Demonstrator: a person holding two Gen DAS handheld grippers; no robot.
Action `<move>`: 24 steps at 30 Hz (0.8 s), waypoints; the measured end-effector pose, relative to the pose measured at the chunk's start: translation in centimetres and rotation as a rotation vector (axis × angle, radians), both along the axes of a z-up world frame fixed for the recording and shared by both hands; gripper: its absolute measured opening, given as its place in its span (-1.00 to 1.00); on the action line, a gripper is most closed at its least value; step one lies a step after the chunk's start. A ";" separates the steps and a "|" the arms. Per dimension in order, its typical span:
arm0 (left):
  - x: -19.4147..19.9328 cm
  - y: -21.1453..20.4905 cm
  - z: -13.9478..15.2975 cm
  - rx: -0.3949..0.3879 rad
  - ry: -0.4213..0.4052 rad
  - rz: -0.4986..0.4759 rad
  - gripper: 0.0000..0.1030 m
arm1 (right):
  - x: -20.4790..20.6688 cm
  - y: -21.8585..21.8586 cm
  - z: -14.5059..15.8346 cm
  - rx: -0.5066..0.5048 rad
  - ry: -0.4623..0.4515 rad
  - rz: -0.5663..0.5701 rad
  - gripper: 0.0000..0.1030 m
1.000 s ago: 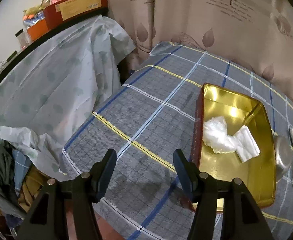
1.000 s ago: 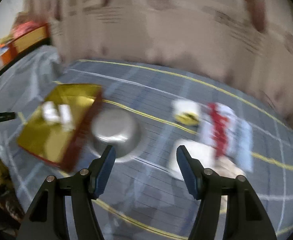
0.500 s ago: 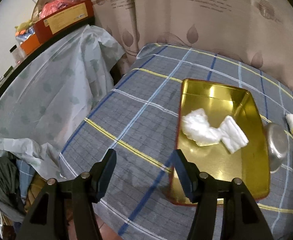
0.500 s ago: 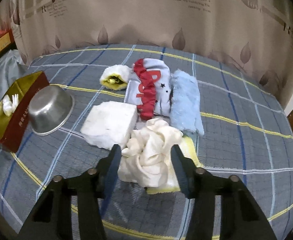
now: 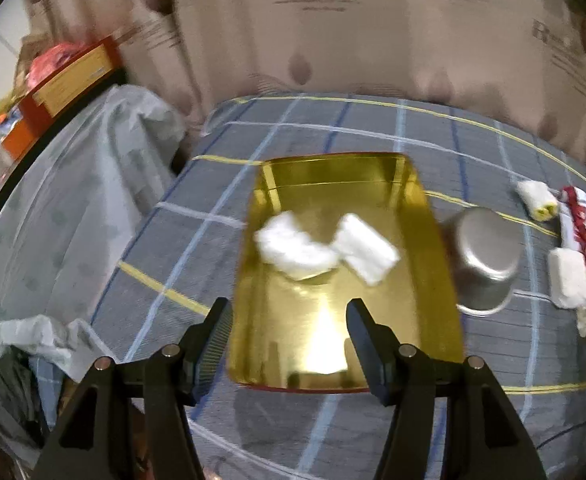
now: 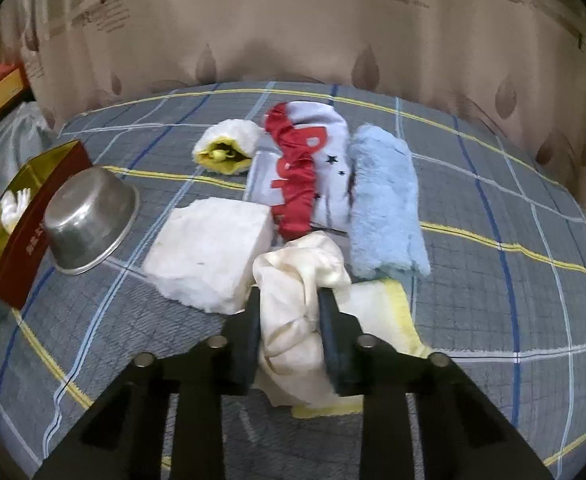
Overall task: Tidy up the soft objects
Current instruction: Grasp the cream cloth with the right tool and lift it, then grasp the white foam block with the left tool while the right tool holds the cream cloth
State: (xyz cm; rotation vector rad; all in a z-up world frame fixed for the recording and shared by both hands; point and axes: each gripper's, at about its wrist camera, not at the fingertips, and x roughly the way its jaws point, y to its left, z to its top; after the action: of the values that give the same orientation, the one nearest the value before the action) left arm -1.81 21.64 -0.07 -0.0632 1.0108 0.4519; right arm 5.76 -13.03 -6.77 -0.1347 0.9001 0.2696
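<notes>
1. Right gripper (image 6: pixel 289 300): jaws have just been closing and now pinch the crumpled cream cloth (image 6: pixel 299 280), which lies partly on a yellow-edged white towel (image 6: pixel 381 312).
2. Touching that cloth on its left is a white foam block (image 6: pixel 209 248); behind lie a red-and-white garment (image 6: pixel 305 164), a light blue fluffy towel (image 6: pixel 385 196) and a white-and-yellow roll (image 6: pixel 227 146).
3. An upturned steel bowl (image 6: pixel 89 220) stands beside the gold tray (image 6: pixel 17 236).
4. Left gripper (image 5: pixel 287 320): jaws apart, empty, over the tray's near end.
5. Two white cloths (image 5: pixel 321 248) lie inside the tray.
</notes>
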 end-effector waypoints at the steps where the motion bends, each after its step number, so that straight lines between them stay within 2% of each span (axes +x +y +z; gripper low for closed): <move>1: 0.3 -0.6 0.0 0.000 -0.001 -0.016 0.17 | -0.1 0.0 0.1 -0.002 -0.004 0.002 -0.69; 5: 1.4 -3.3 -0.2 0.017 0.013 -0.078 0.17 | -0.8 -0.5 0.7 0.021 -0.010 -0.004 -0.76; 11: 2.7 -7.0 -0.2 -0.003 0.016 -0.164 0.17 | -1.6 -2.3 2.6 0.070 -0.049 -0.027 -0.77; 19: 5.0 -13.2 -0.3 -0.080 0.031 -0.320 0.18 | -3.0 -6.4 5.9 0.125 -0.140 -0.101 -0.77; 24: 6.7 -17.7 -0.8 -0.158 0.067 -0.426 0.20 | -3.0 -9.8 6.0 0.116 -0.157 -0.181 -0.76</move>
State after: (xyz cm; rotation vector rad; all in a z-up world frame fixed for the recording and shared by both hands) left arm 4.84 3.89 -0.90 0.0266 1.0902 -0.0156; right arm 2.79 -22.84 -0.75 0.0332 0.7335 0.1399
